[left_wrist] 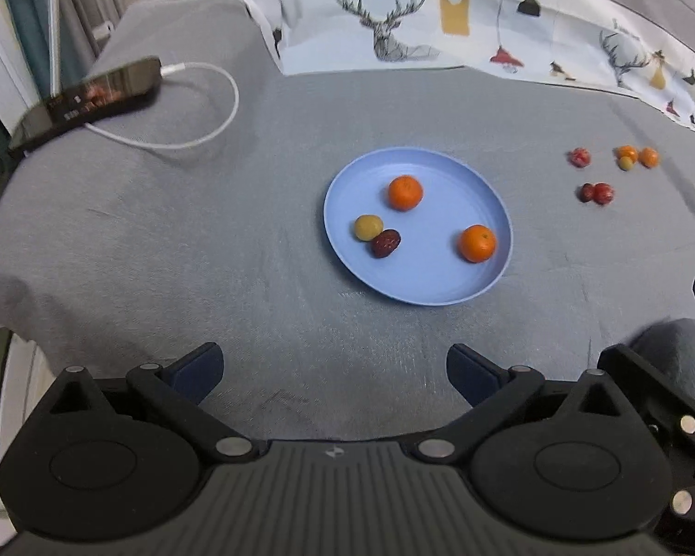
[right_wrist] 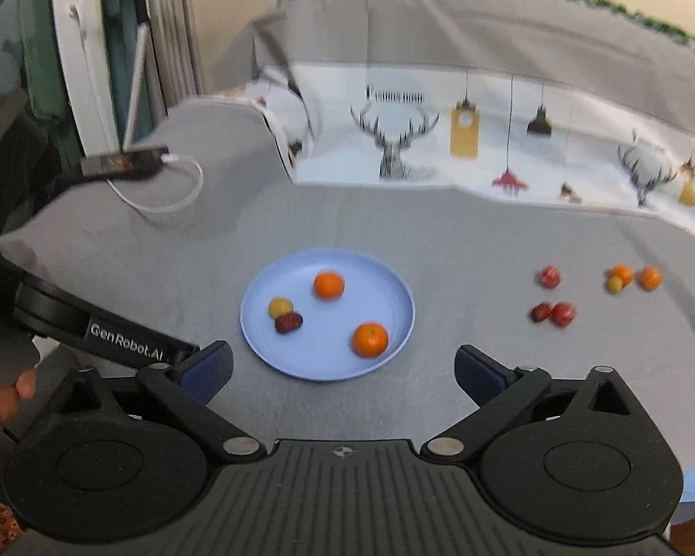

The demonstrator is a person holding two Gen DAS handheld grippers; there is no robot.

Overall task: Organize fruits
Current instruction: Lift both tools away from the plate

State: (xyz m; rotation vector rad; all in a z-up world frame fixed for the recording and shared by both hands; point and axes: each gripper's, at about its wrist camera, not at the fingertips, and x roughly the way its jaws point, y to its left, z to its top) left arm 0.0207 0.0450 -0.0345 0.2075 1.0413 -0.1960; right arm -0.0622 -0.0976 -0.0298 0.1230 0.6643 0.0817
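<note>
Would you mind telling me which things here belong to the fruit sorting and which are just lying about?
Part of the job:
blue plate
two oranges on it
yellow-green fruit
dark red fruit
loose fruits on the cloth

Just lying about:
phone
white cable
deer-print fabric

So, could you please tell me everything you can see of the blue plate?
The blue plate is round, pale blue and matte, plastic by its look, with a low raised rim. It lies flat and upright on the grey cloth. It holds two oranges lying apart, and a yellow-green fruit touching a dark red one. Neither gripper touches it.
</note>
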